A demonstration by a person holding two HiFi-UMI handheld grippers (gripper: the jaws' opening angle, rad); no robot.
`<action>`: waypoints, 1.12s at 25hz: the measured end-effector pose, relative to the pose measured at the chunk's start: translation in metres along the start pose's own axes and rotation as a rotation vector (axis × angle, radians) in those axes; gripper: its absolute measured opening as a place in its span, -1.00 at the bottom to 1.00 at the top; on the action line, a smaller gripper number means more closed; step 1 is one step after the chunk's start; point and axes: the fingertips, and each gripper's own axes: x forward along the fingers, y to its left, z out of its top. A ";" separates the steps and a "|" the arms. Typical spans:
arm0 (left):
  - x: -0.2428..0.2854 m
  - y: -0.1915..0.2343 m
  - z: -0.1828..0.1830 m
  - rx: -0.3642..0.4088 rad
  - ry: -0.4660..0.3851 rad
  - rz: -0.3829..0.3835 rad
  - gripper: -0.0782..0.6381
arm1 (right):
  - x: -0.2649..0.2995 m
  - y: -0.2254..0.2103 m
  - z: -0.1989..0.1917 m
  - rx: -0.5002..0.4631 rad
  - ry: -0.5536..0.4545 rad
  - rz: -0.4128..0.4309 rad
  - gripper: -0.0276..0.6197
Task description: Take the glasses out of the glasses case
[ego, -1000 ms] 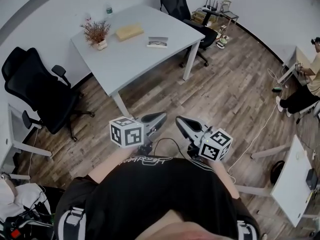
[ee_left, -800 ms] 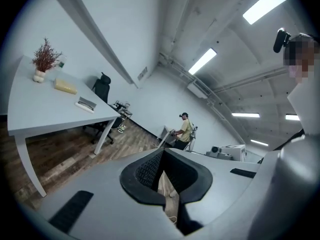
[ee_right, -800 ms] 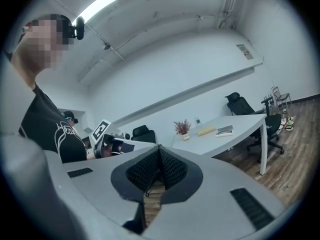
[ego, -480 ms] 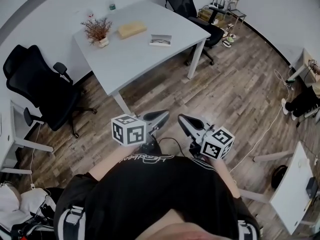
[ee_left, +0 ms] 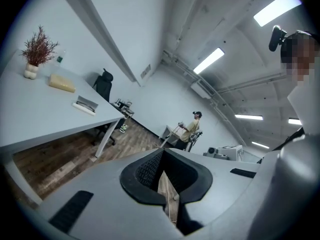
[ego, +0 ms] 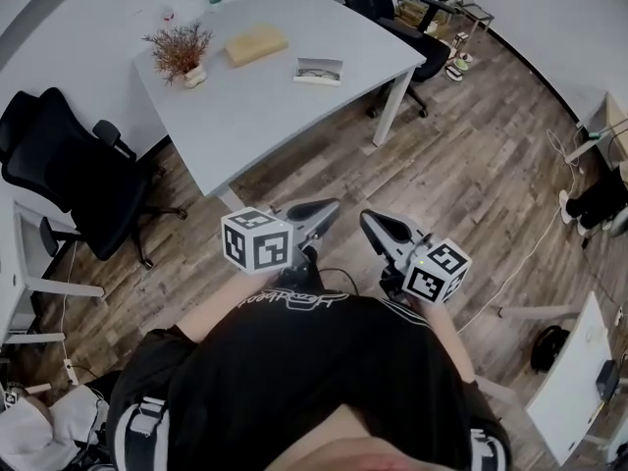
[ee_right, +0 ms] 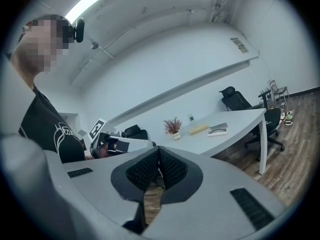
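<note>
Left gripper (ego: 332,205) and right gripper (ego: 366,218) are held closed and empty, well apart from the glasses case (ego: 319,70) near the table's (ego: 257,116) right-hand edge; an approach is judged needed first.

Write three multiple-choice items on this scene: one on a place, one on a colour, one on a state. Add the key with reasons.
1. Where does the glasses case lie?
A. On the floor
B. On the table, beside the tan block
C. On a shelf

2. What colour is the office chair at the table's left side in the head view?
A. Red
B. White
C. Black

3. How do the left gripper and the right gripper stand?
A. Both shut, nothing between the jaws
B. Both wide open
C. One shut on the glasses

Key:
1 B, since the head view shows the case on the tabletop next to the tan block.
2 C, since its seat and back are black.
3 A, since each gripper view shows its pads meeting with nothing between them.
</note>
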 end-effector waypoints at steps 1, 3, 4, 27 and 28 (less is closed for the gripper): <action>0.005 0.008 0.006 -0.002 0.004 0.000 -0.76 | 0.008 -0.008 0.005 0.003 0.000 0.001 -0.89; 0.015 0.024 0.021 -0.003 0.015 -0.001 -0.76 | 0.024 -0.024 0.016 0.009 0.001 0.000 -0.89; 0.020 0.034 0.030 -0.004 0.020 0.000 -0.76 | 0.032 -0.033 0.022 0.011 0.001 -0.003 -0.89; 0.122 0.254 0.208 -0.034 0.080 -0.014 -0.76 | 0.247 -0.224 0.118 0.068 0.053 -0.024 -0.89; 0.126 0.259 0.212 -0.033 0.082 -0.017 -0.76 | 0.252 -0.229 0.121 0.064 0.053 -0.026 -0.89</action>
